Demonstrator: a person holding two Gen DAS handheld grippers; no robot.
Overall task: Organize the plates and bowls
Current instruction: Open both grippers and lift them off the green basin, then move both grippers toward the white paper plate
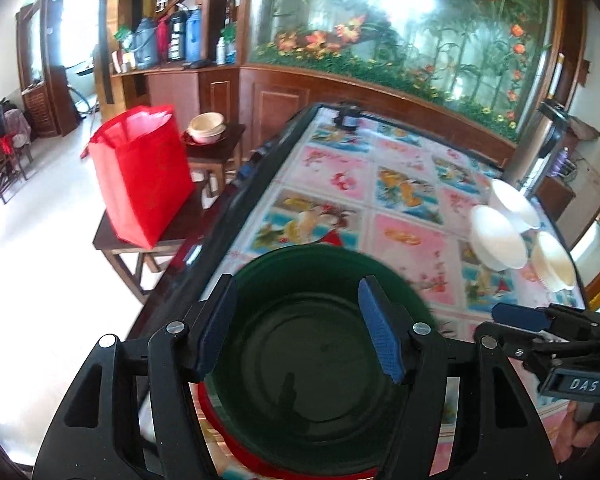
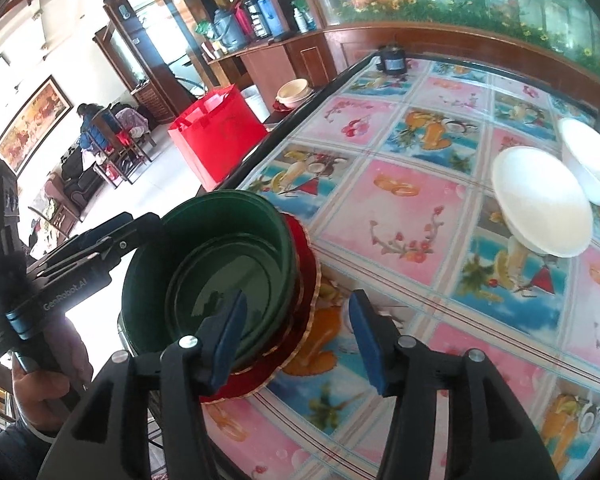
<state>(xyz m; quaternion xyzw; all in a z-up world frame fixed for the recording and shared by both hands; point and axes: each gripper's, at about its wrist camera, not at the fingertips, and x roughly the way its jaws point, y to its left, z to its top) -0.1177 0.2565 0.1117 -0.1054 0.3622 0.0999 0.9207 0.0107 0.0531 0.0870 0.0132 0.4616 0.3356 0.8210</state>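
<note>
Green bowl [image 2: 220,280] stacked on red plate [image 2: 300,320]; white bowls [image 2: 540,208] remain at two o'clock.
Your left gripper [image 1: 300,328] and right gripper [image 2: 296,340] stand open, holding nothing.

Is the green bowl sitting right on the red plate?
Touching. The right wrist view shows the green bowl resting on the red plate, whose scalloped rim sticks out underneath.

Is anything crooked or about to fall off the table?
Maybe. The green bowl sits stacked on the red plate right at the table's near edge, and in the right wrist view the bowl's far side seems to overhang it. The white bowls look fine, just scattered rather than stacked. Nothing is spilled or broken.
</note>
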